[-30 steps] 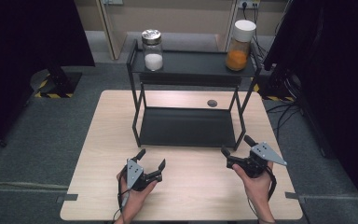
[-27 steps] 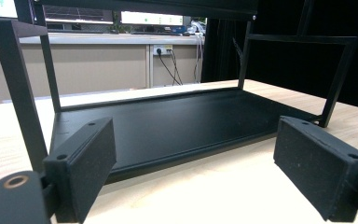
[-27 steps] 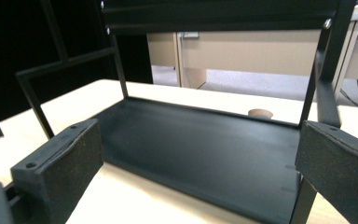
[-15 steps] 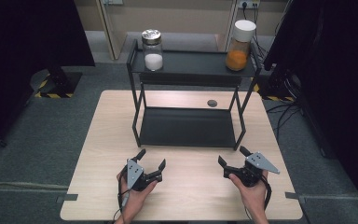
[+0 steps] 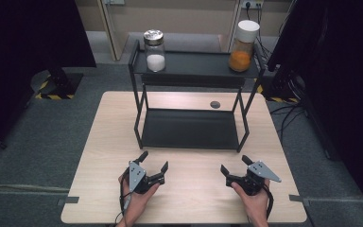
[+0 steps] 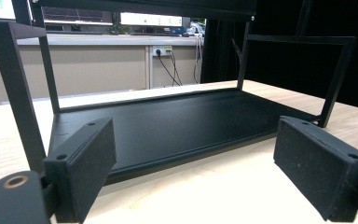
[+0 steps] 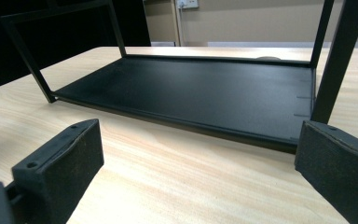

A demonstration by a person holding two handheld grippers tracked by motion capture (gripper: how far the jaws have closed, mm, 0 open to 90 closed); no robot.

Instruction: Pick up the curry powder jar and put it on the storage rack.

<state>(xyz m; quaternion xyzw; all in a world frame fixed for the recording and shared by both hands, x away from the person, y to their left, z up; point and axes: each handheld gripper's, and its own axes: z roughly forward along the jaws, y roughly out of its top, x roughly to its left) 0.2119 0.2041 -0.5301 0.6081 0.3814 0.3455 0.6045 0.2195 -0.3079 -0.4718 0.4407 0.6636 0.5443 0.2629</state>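
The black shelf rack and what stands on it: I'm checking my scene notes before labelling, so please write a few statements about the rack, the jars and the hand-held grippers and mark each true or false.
1. Two jars stand on the top shelf of the black rack. True.
2. The jar with white contents stands on the bottom shelf. False: it stands on the top shelf, at its left end.
3. The jar with orange contents has a white lid. True.
4. The left hand-held gripper is shut on a jar. False: its jaws stand open and hold nothing.
5. The right hand-held gripper rests inside the rack. False: it is over the wooden table, in front of the rack.
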